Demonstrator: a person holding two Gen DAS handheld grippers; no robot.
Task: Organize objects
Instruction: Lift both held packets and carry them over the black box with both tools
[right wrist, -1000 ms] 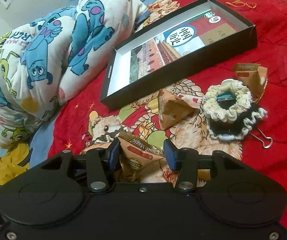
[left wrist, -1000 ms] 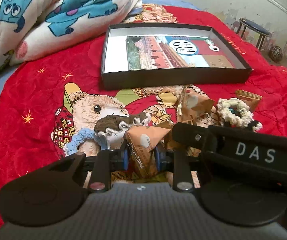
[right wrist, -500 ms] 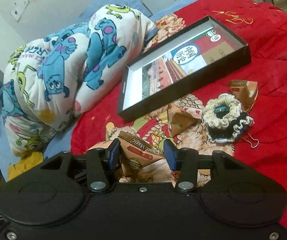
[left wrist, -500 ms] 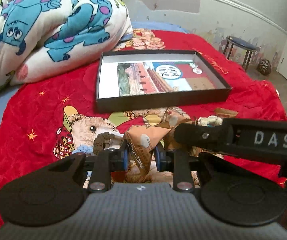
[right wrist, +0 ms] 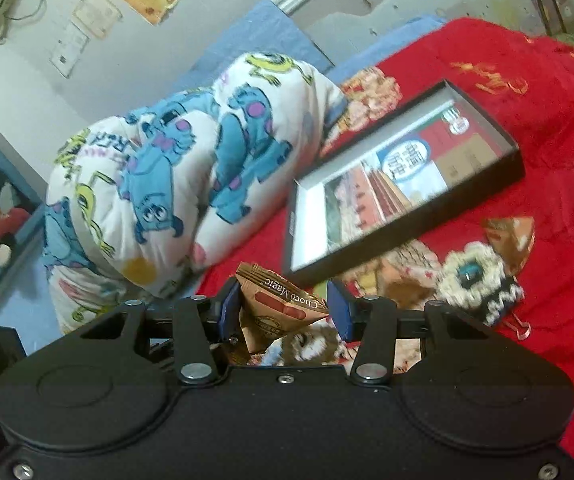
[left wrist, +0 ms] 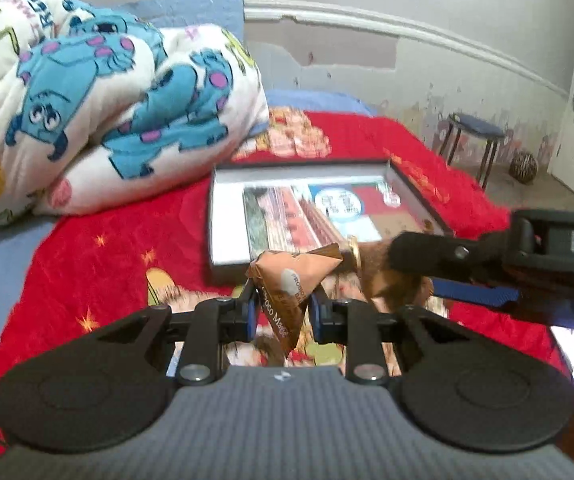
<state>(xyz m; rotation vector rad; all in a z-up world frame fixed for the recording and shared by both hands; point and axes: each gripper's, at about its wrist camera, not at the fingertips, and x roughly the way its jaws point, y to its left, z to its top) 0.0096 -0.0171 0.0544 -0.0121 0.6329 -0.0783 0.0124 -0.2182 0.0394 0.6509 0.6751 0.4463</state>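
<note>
My left gripper [left wrist: 281,314] is shut on a brown triangular Choco Magic packet [left wrist: 293,280], held above the red bedspread. My right gripper [right wrist: 283,312] is shut on a second such packet [right wrist: 283,304]; its body also crosses the right of the left wrist view [left wrist: 487,252]. Ahead lies a shallow black box [left wrist: 223,216] [right wrist: 407,224] with a printed card inside. On the bedspread in the right wrist view lie another brown packet [right wrist: 511,236], a cream crochet scrunchie [right wrist: 471,272], a dark scrunchie [right wrist: 503,300] and a binder clip [right wrist: 521,330].
A rolled white quilt with blue monsters [left wrist: 107,100] [right wrist: 191,168] lies at the back left of the bed. The red bedspread [left wrist: 107,264] covers the bed. A wall runs behind it, and a blue stool [left wrist: 475,132] and a small ball [left wrist: 523,166] are on the floor at right.
Both grippers have risen with their packets and tilted up, so the box and the loose items on the bedspread sit lower and farther. The grips are unchanged.
</note>
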